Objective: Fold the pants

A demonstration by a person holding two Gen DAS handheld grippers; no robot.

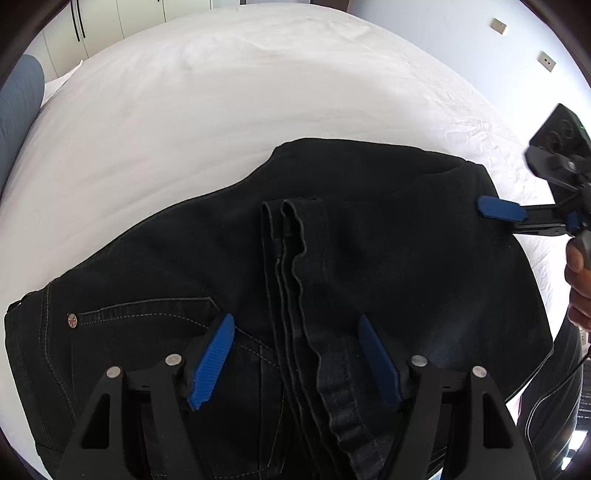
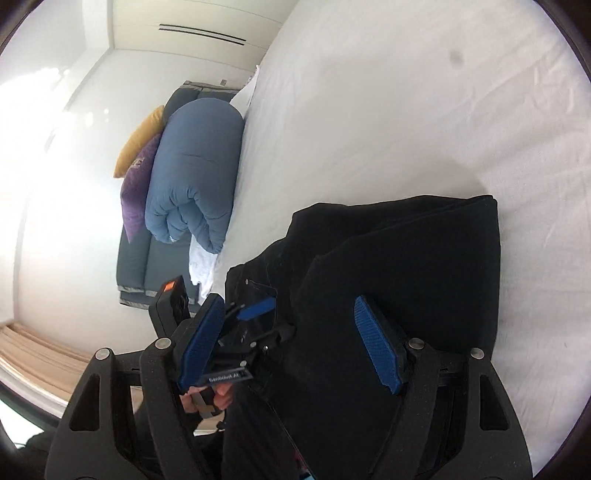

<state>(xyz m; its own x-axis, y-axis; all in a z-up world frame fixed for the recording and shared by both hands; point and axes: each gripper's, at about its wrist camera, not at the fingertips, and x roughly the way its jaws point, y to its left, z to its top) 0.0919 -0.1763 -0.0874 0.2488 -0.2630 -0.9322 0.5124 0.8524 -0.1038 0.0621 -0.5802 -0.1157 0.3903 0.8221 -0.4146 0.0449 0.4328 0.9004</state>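
Black jeans [image 1: 221, 258] lie folded on the white bed [image 1: 221, 110], waist and rivet pocket at the left, leg hems laid over the middle. My left gripper [image 1: 295, 332] is open just above the hems, which run between its blue fingers without being pinched. My right gripper [image 2: 291, 325] is open over the folded stack [image 2: 406, 258]; in the left wrist view it shows at the right edge of the jeans [image 1: 498, 212]. The left gripper also shows in the right wrist view [image 2: 255, 310].
A rolled blue duvet [image 2: 192, 177], a purple pillow [image 2: 135, 192] and a yellow pillow [image 2: 138, 140] sit on a grey mattress [image 2: 133, 266] on the floor beside the bed. White wardrobe doors [image 1: 110, 18] stand beyond the bed.
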